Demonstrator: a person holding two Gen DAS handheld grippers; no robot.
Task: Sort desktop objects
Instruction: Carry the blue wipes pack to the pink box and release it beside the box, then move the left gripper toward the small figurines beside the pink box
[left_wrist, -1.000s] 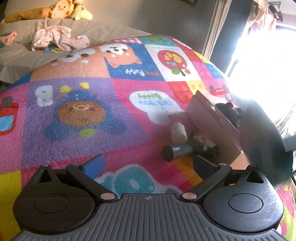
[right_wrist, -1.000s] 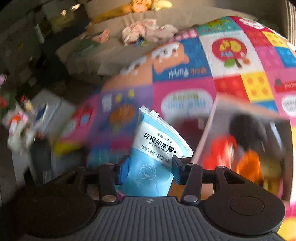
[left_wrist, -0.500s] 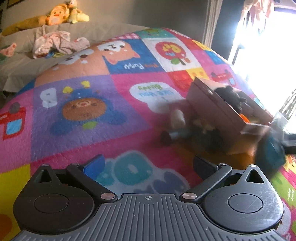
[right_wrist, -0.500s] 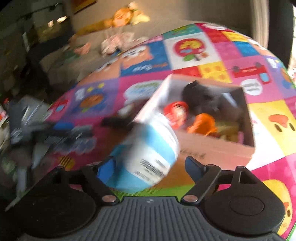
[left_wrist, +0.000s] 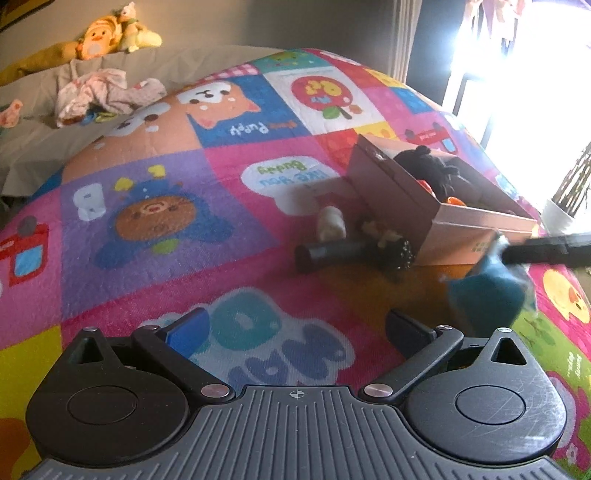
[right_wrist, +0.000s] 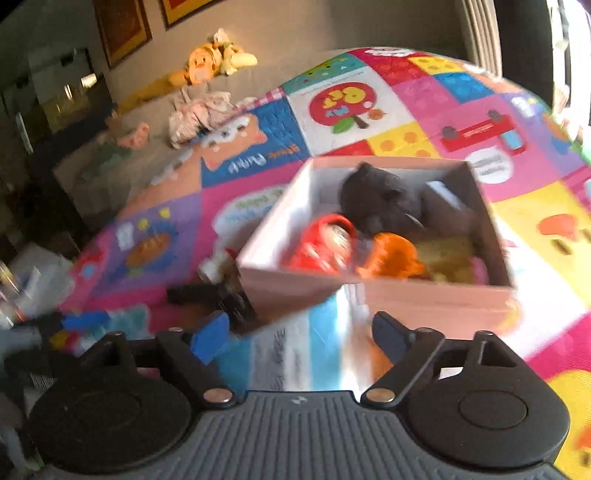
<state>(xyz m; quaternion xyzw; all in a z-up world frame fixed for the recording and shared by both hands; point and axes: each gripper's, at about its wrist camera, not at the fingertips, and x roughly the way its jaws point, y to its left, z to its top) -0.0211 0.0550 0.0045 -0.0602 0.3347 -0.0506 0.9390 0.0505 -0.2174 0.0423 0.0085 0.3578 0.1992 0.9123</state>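
Right gripper (right_wrist: 301, 334) wide open; blurred blue-white packet (right_wrist: 295, 354) between the fingers, contact not discernible, just short of the box (right_wrist: 369, 299). Left gripper (left_wrist: 295, 328) wide open, empty, over the mat (left_wrist: 147, 258). Partly sorted: black plush (right_wrist: 380, 199), red and orange items already boxed. Left outside: packet, dark cylinder (left_wrist: 332, 253), white piece (left_wrist: 331, 223) beside the box.

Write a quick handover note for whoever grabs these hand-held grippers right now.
Left hand-held gripper: open, empty, over the play mat.
Right hand-held gripper: open; the blue wipes packet sits blurred between its fingers, in front of the box, not inside.
Done: a black plush, a red toy and an orange toy lie in the box.
Left: the packet, plus the dark cylinder and white piece beside the box.
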